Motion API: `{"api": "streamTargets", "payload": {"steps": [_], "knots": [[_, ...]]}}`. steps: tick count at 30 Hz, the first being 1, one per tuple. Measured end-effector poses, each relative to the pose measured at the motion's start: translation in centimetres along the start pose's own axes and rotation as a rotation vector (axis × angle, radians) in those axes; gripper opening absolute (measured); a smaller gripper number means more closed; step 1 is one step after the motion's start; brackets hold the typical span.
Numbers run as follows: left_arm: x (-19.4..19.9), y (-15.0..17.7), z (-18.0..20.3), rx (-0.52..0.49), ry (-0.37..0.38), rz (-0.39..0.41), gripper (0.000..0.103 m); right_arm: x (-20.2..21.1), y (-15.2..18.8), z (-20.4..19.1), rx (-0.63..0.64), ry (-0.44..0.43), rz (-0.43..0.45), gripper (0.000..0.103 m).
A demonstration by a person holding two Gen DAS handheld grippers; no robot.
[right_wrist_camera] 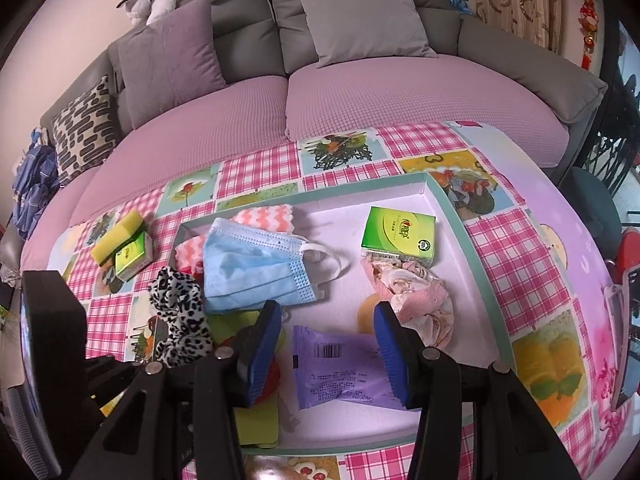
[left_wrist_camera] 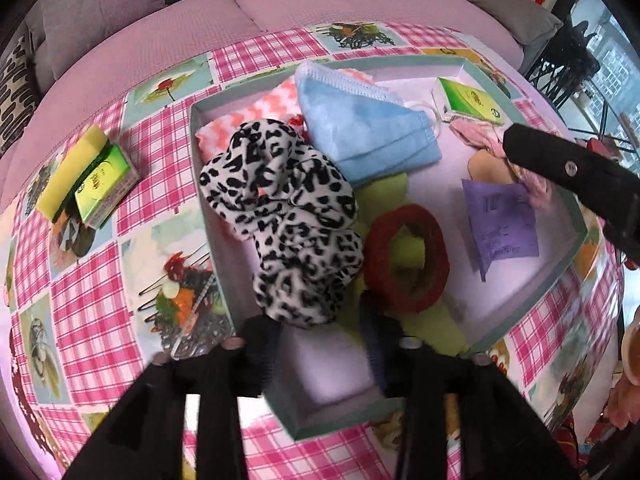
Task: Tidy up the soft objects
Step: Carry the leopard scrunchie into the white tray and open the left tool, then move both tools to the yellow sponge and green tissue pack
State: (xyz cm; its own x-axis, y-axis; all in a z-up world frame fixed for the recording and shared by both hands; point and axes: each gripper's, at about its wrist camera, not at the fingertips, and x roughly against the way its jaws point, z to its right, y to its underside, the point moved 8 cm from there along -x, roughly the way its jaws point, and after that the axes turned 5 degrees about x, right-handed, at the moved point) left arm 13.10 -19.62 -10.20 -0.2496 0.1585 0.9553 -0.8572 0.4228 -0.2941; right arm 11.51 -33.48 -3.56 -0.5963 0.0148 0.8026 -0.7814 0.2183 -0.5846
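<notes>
The leopard-print scrunchie (left_wrist_camera: 288,216) lies centre-frame in a teal tray (left_wrist_camera: 208,216) on the pink-checked worktop (left_wrist_camera: 88,280) before a grey sofa (right_wrist_camera: 360,12), both grippers' fingers (right_wrist_camera: 388,352) spread, empty.

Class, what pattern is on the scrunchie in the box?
Black-and-white leopard print on the scrunchie; the left wrist view shows it best.

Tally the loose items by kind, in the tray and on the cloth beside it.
Green boxes: 2
Face mask: 1
Leopard scrunchie: 1
Red ring: 1
Purple packet: 1
Yellow sponge: 1
Chevron cloth: 1
Pink fabric: 1
Total: 9
</notes>
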Motion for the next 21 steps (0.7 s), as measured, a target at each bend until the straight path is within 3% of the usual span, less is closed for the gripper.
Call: {"api": "streamTargets", "payload": {"steps": [10,15,21], "knots": [[3.6,-0.3,-1.0,0.015,0.033,0.064,0.047,0.2,0.0,-0.2,0.009,0.002,-0.004,0.051],[5.9,-0.9,-2.8,0.069,0.049,0.131,0.048,0.1,0.1,-0.4,0.022,0.003,-0.014,0.051],[7.8,-2.1,-5.4,0.178,0.007,0.214,0.057,-0.4,0.5,-0.9,0.049,0.005,-0.04,0.052]]}}
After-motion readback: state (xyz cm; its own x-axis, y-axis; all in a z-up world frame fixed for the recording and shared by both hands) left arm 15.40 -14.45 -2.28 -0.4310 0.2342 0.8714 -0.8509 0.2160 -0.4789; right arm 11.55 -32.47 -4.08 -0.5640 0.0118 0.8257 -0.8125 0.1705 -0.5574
